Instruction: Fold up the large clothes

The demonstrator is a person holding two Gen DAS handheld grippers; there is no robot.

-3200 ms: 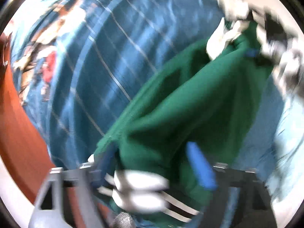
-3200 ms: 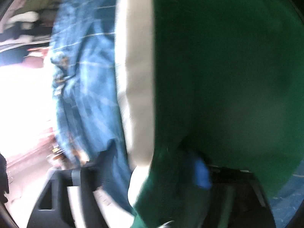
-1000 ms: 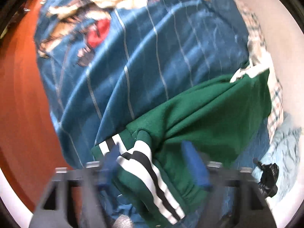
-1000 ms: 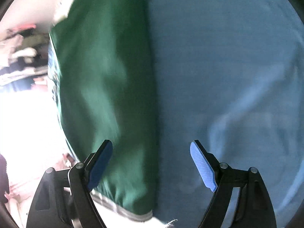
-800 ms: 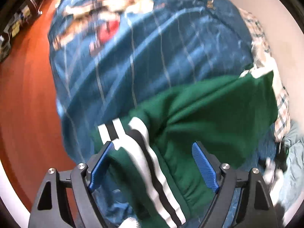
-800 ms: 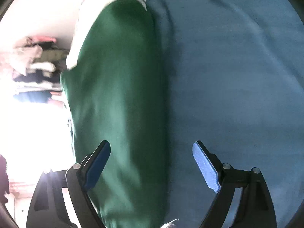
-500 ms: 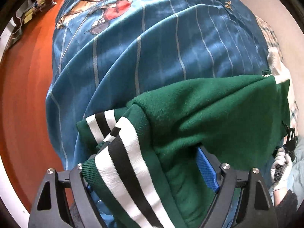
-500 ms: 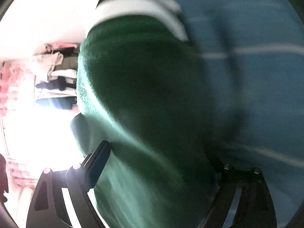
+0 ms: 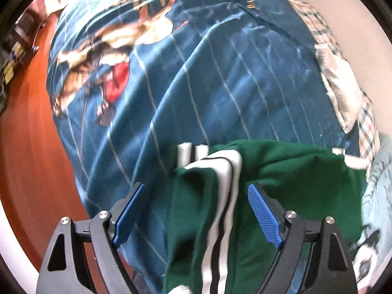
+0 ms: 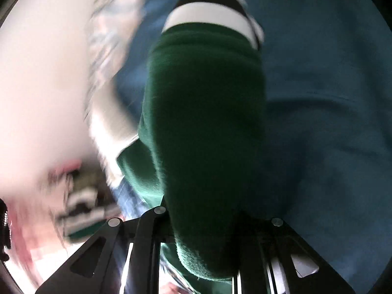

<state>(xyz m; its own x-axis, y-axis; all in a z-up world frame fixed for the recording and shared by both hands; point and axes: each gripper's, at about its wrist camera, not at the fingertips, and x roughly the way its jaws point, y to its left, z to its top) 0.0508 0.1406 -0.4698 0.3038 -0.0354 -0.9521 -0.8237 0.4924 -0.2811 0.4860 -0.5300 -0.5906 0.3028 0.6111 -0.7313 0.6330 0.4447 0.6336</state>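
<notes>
Left tongs (image 9: 193, 216): spread wide, blue pads clear on both sides, gripping nothing; striped band of the sweater lying between the fingers.
Right tongs (image 10: 205, 223): pressed in on a thick fold of the green sweater; fingertips buried in the knit, black frames close on either side of it.
Green sweater (image 9: 294, 178): on the bed, bunched along the near edge of the blue bedspread; one end running into the right tongs, the other lying under the left tongs.
Striped band (image 9: 220, 171): white and black, folded over the top of the green knit, running down toward the left camera.
Striped cuff (image 10: 210, 7): far end of the held fold in the right view, blurred.
Blue bedspread (image 9: 196, 73): thin pale stripes, printed figure toward the far left corner of the bed.
Plaid cloth (image 9: 343, 78): along the right edge of the bed, just beyond the sweater.
Floor (image 9: 27, 147): reddish wood, left of the bed.
</notes>
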